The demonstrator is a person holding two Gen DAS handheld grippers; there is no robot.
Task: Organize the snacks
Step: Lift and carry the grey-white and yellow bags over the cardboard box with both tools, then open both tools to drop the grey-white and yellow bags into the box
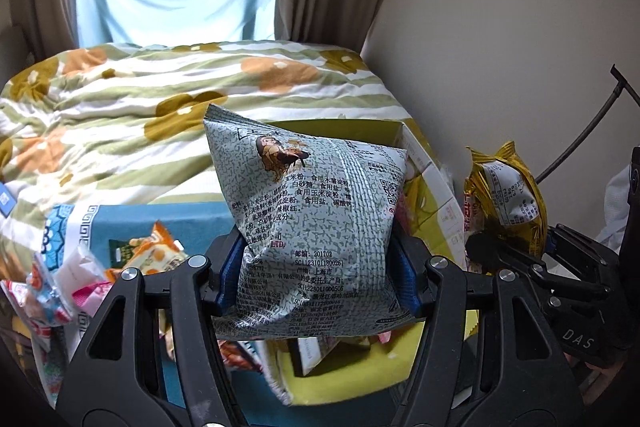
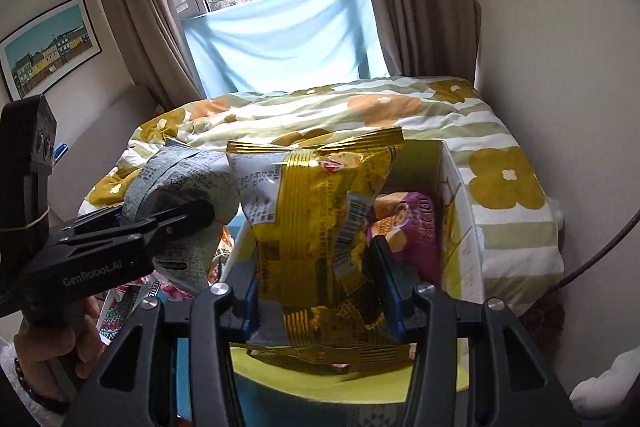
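My left gripper (image 1: 316,267) is shut on a grey-green speckled snack bag (image 1: 316,223) and holds it upright above the yellow-green cardboard box (image 1: 352,383). My right gripper (image 2: 318,287) is shut on a gold foil snack bag (image 2: 316,227) and holds it over the same box (image 2: 460,227). A purple snack pack (image 2: 416,223) lies inside the box. The gold bag also shows at the right of the left wrist view (image 1: 504,199). The grey-green bag and the left gripper show at the left of the right wrist view (image 2: 180,195).
Several loose snack packs (image 1: 92,275) lie on a blue patterned cloth (image 1: 168,223) left of the box. A flowered quilt (image 1: 160,107) covers the bed behind. A wall (image 1: 500,27) stands at the right, curtains and a window at the back.
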